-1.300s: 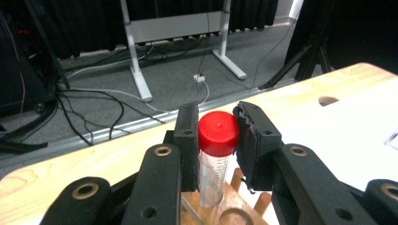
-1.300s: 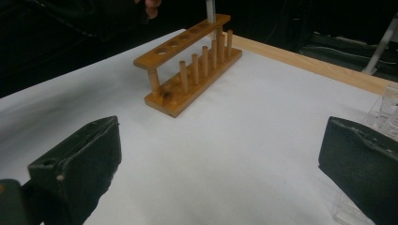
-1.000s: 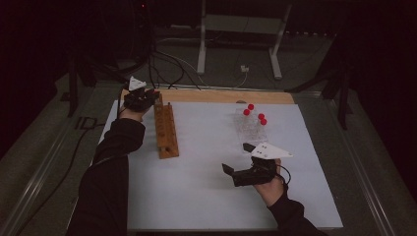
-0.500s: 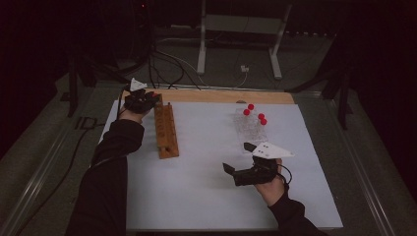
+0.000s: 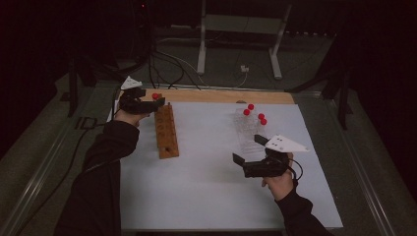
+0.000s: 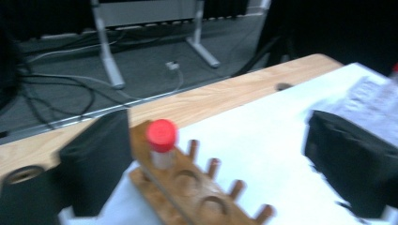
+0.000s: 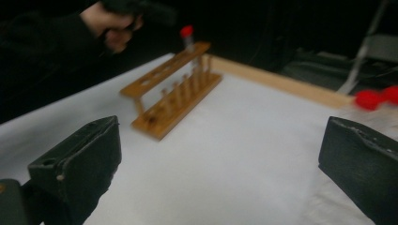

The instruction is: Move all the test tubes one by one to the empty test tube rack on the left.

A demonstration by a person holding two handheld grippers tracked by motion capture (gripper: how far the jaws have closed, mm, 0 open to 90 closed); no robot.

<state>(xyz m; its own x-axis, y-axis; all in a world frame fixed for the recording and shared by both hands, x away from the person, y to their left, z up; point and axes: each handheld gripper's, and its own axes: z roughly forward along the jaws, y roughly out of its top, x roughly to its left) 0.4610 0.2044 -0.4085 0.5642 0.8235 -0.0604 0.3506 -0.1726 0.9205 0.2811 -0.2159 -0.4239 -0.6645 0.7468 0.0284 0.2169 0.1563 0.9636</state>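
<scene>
The left tool (image 5: 158, 102) sits at the far left corner of the counter (image 5: 206, 196), its jaws just opened and standing apart with nothing clamped. Between them, untouched, 1 red-capped tube (image 6: 161, 143) stands upright in the end hole of the wooden rack (image 5: 165, 130); the open jaws suggest the tube has been seated and released. The rack lies lengthwise near the left edge, and its remaining holes appear empty. The right tool (image 5: 248, 152) hovers near the right edge, jaws apart and empty, pointing across the counter toward the rack. Just beyond it, near the far right corner, a group of clear tubes (image 5: 249, 129) with 4 red caps waits, probably placed there as the supply for the rack.
</scene>
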